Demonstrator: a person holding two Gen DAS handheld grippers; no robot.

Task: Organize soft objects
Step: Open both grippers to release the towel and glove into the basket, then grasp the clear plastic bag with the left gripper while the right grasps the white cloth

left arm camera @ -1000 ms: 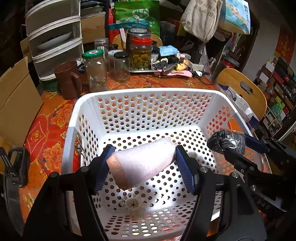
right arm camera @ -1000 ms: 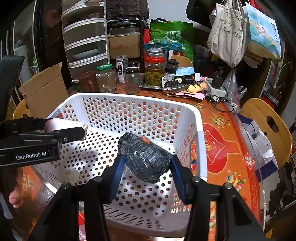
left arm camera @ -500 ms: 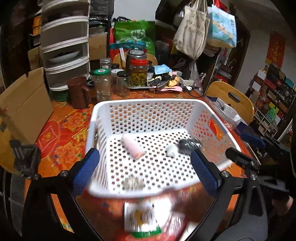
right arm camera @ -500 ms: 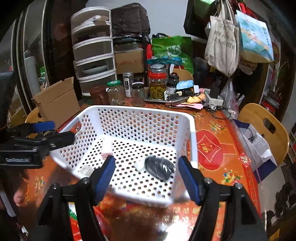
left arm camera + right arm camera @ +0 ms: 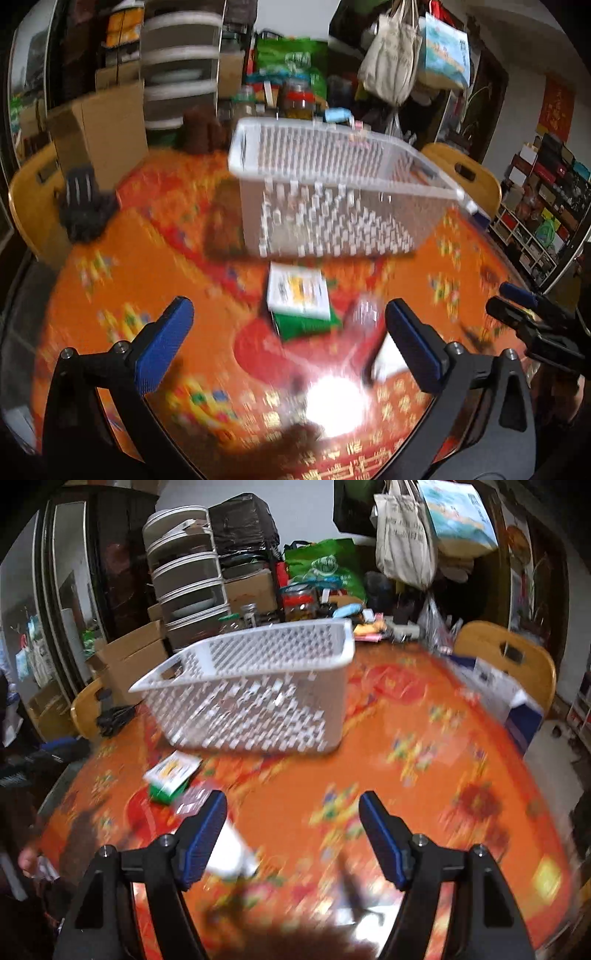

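The white perforated basket [image 5: 332, 192] stands on the orange patterned table, well ahead of both grippers; it also shows in the right wrist view [image 5: 255, 698]. Its contents are hidden by its walls and by blur. My left gripper [image 5: 288, 343] is open and empty, low over the near table. My right gripper [image 5: 291, 834] is open and empty too; its side shows at the right edge of the left wrist view [image 5: 524, 314]. A white and green packet [image 5: 301, 301] lies between the basket and the left gripper, and in the right wrist view [image 5: 171, 775].
A blurred white object [image 5: 232, 853] lies by the right gripper's left finger. Wooden chairs [image 5: 513, 657] stand around the table. Jars, a drawer unit [image 5: 188, 583] and a cardboard box [image 5: 99, 133] crowd the far side. A dark object [image 5: 83, 206] sits at the table's left edge.
Both grippers let go of their soft items into the basket, opened, and pulled back and down toward the near table. The views are now motion-blurred.
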